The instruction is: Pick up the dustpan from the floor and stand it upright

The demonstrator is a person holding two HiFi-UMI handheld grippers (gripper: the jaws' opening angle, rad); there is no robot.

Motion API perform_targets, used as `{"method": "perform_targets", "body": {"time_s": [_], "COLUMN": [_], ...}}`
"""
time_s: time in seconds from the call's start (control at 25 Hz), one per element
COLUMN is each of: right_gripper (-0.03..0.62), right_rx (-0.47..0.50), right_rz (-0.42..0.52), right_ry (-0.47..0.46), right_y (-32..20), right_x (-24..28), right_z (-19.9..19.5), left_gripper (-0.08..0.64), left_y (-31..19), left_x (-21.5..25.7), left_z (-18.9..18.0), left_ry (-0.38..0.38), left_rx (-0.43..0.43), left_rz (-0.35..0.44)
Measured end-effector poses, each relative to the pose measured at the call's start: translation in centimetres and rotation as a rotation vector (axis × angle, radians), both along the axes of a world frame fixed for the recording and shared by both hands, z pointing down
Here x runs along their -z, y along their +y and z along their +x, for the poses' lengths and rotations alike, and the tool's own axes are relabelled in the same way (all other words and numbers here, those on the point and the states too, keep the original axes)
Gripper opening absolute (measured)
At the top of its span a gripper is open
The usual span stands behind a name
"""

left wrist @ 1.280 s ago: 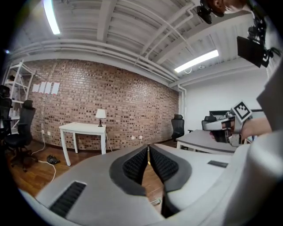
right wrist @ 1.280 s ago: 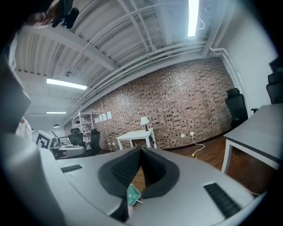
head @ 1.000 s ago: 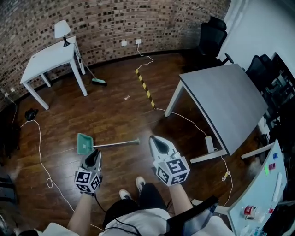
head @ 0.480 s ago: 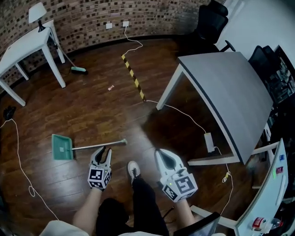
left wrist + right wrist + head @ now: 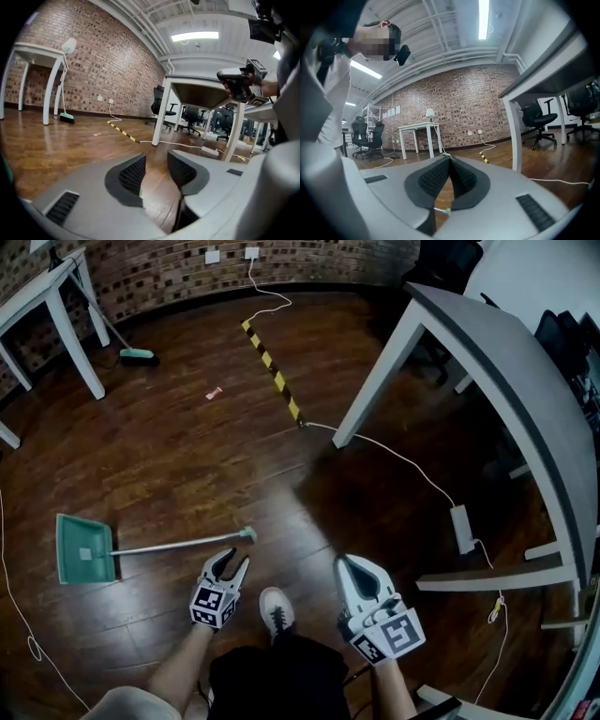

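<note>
The green dustpan [image 5: 84, 551] lies flat on the wooden floor at the left of the head view. Its long grey handle [image 5: 178, 544] runs right to a green tip near my left gripper [image 5: 231, 564]. That gripper sits just below and short of the handle's end; its jaws are opening with only floor between them [image 5: 157, 171]. My right gripper [image 5: 351, 563] hangs farther right over bare floor, well away from the dustpan. Its jaws meet at the tips [image 5: 449, 161] and hold nothing.
A grey table [image 5: 506, 362] stands at the right, with a white cable and power strip [image 5: 462, 526] beneath it. A yellow-black tape strip [image 5: 272, 371] crosses the floor ahead. A broom [image 5: 131, 352] leans by a white table leg [image 5: 84, 352]. The person's shoe [image 5: 274, 607] is between the grippers.
Both grippers and the head camera have dropped toward the floor. The left gripper's jaws have spread apart and now sit beside the handle's end. The dustpan has not moved.
</note>
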State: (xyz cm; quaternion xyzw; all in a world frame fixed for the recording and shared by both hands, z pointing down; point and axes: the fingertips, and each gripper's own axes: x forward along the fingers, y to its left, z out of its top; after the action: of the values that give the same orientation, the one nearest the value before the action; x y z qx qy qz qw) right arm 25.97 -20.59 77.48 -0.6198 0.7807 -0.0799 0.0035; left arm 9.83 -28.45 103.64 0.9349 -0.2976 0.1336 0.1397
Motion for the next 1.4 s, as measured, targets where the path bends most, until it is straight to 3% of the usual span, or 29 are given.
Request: {"method": "perform_targets", "body": {"time_s": [0.16, 0.32, 0.56, 0.72, 1.04, 1.16, 1.4], "right_gripper": [-0.016, -0.015, -0.015, -0.015, -0.016, -0.015, -0.016], "right_rx": [-0.039, -0.038, -0.045, -0.041, -0.049, -0.053, -0.073], "right_rz": [0.04, 0.077, 0.094, 0.094, 0.05, 0.009, 0.057], "right_ry": [0.048, 0.07, 0.059, 0.077, 0.115, 0.089, 0.089], "right_y": [-0.9, -2.3, -3.2, -2.8, -0.9, -0.6, -1.3], "right_x": [-6.5, -11.3, -13.3, -12.7, -13.4, -14.4, -13.4], "right_z": [-0.2, -1.4, -2.5, -2.4, -1.8, -1.7, -1.1], "left_gripper": [0.198, 0.199, 0.237, 0.262, 0.261, 0.132, 0.127], "left_y": [0.2, -1.6, -2.2, -3.6, -5.7, -6.1, -5.5], "left_x": [-8.0, -13.8, -18.1, -21.0, -22.1, -21.6, -17.7], "left_z": [1.6, 2.3, 4.2, 4.8, 6.8, 7.2, 6.8], "left_ry": [-0.041, -0.055, -0.077, -0.142, -0.185, -0.199, -0.14], "left_rx": [-0.099, -0.076, -0.124, -0.071, -0.031, -0.043, -0.046], "left_rz": [-0.005, -0.032, -0.068, -0.033, 0.012, 0.035, 0.059]}}
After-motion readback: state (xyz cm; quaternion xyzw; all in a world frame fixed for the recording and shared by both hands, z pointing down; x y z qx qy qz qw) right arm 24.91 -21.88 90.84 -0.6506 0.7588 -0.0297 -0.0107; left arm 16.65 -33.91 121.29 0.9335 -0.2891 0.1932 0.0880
